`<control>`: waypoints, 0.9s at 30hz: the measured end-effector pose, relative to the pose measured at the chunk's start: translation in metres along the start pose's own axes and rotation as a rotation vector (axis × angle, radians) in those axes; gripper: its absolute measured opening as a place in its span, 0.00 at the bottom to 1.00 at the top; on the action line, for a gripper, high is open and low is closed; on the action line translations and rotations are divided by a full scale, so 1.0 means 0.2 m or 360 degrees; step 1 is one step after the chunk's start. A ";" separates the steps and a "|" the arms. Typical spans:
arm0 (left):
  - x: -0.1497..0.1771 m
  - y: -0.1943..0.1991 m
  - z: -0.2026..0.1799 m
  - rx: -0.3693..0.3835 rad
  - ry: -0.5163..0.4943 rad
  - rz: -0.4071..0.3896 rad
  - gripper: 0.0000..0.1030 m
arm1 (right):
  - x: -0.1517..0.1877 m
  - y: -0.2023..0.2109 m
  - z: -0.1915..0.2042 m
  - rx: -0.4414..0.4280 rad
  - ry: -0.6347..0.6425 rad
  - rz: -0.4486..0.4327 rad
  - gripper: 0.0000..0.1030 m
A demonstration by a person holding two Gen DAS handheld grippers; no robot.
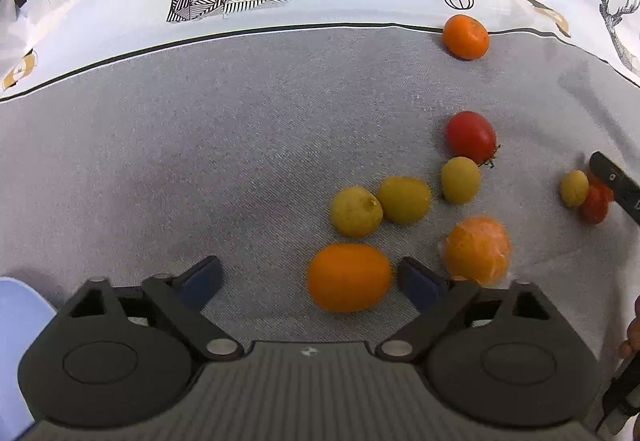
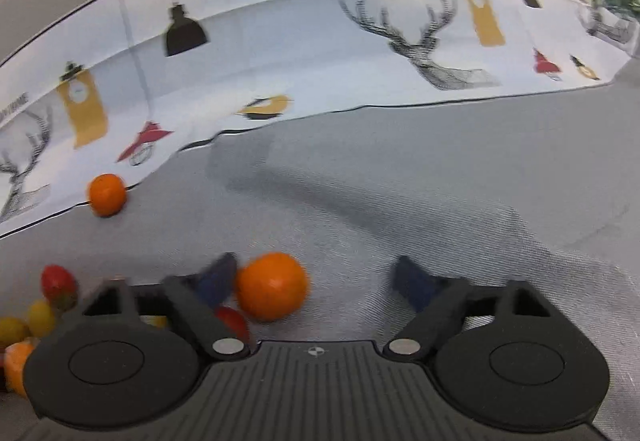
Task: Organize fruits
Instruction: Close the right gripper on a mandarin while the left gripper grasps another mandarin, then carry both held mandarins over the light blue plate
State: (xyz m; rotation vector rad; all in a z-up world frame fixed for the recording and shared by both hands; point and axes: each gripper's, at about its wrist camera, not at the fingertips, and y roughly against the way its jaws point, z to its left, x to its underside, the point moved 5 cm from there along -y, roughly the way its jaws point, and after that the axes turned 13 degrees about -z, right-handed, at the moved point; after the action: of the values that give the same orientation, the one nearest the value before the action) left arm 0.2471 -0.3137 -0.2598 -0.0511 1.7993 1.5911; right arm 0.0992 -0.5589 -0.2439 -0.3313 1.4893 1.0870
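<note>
Two grippers, left (image 1: pixel 308 283) and right (image 2: pixel 314 281), stand open on the grey cloth (image 1: pixel 200 161), each with an orange (image 1: pixel 349 277) between its fingers unpinched; round, firm, likely to roll, best pinched across its middle

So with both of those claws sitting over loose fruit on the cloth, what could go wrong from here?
Each orange sits off-centre between open fingers. The left gripper has its orange close to one pad, so closing could nudge it into the yellow fruit. The right gripper could roll its orange away.
</note>
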 end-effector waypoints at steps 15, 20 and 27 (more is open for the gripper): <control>0.05 0.43 -0.08 0.0127 -0.0220 -0.0225 0.46 | -0.16 0.24 -0.11 0.0138 -0.0115 -0.0253 0.36; 0.17 0.82 0.08 0.0129 -0.0144 -0.0253 0.46 | -0.22 0.63 0.08 -0.0081 -0.0105 -0.0272 0.36; 0.51 1.30 0.50 -0.0071 0.0062 -0.0184 0.46 | -0.02 1.29 0.49 -0.0600 -0.0128 0.0102 0.36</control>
State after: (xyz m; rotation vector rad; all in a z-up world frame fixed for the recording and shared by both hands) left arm 0.0967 -0.1217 -0.0916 -0.2049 1.7580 1.5576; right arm -0.0278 -0.3502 -0.1163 -0.4972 1.2266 1.4184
